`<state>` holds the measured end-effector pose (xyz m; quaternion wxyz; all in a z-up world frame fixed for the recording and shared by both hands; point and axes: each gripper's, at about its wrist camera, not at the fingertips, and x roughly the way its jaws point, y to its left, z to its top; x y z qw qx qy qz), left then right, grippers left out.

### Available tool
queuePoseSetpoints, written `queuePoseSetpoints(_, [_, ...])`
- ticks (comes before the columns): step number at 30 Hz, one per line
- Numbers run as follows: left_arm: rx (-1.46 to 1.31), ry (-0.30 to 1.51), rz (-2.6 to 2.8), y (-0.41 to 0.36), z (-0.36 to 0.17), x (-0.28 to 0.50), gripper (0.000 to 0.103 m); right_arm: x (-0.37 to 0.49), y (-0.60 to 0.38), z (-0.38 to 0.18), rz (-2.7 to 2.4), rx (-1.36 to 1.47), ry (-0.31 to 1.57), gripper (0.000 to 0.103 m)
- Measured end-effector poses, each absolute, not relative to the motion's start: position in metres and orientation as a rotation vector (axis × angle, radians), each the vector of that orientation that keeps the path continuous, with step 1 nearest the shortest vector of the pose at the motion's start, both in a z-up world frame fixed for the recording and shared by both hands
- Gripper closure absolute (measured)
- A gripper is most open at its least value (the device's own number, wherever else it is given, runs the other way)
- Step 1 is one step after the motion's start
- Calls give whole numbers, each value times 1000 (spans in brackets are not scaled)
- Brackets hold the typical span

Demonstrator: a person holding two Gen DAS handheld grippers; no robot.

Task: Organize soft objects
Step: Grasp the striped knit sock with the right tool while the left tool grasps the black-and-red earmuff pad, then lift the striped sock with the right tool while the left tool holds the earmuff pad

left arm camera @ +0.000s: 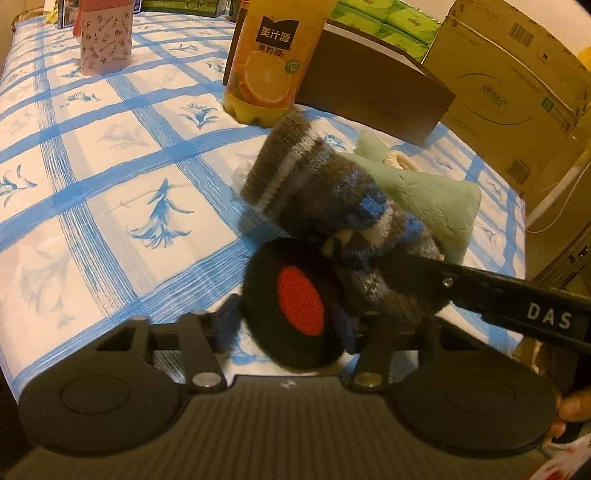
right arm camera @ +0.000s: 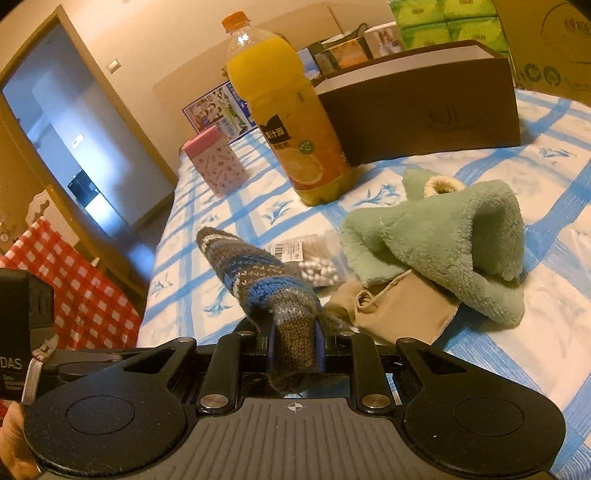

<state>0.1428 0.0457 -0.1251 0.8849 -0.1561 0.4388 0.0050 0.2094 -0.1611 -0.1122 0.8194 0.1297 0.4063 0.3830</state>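
My right gripper (right arm camera: 295, 347) is shut on a grey, blue and white striped knitted sock (right arm camera: 258, 280), held above the table; the sock also shows in the left wrist view (left arm camera: 314, 184), with the right gripper's black arm (left arm camera: 517, 295) crossing in from the right. My left gripper (left arm camera: 291, 325) is shut on a round black soft pad with a red centre (left arm camera: 299, 302). A green fleece cloth (right arm camera: 443, 240) lies on the blue checked tablecloth (right arm camera: 517, 350), over a beige soft item (right arm camera: 399, 310).
An orange juice bottle (right arm camera: 291, 122), a brown box (right arm camera: 424, 107) and a pink patterned carton (right arm camera: 218, 166) stand behind. A bag of cotton swabs (right arm camera: 314, 258) lies by the green cloth. Cardboard boxes (left arm camera: 517, 81) and green tissue packs (left arm camera: 388, 22) line the far side.
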Motion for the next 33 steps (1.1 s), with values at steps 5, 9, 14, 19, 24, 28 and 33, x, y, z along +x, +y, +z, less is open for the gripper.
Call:
queuePoseSetpoints(5, [-350,915,2,55,-126,139,87,205,-162,-110,822,264,855,82])
queuePoseSetpoints(9, [-348,912,24,64,-121,127,90,202,-163,-106,830,271,851,82])
queuePoseSetpoints(14, [-341,907,61,81,-109,109,92,193,-168,-97,849,283,849,83])
queuePoseSetpoints(19, [-333,906,49,89,-99,88,92,185,-184,-91,851,364,892,83])
queuePoseSetpoints(24, [-336,922,22,83,-101,82,89,181,-206,-93,810,484,962,81])
queuePoseSetpoints(28, [-332,940,24,77,-102,83,71,179,-211,-96,683,372,993,49])
queuePoseSetpoints(33, [-292,938,11,63,-100,86,38,177,-206,-91,667,236,945,37])
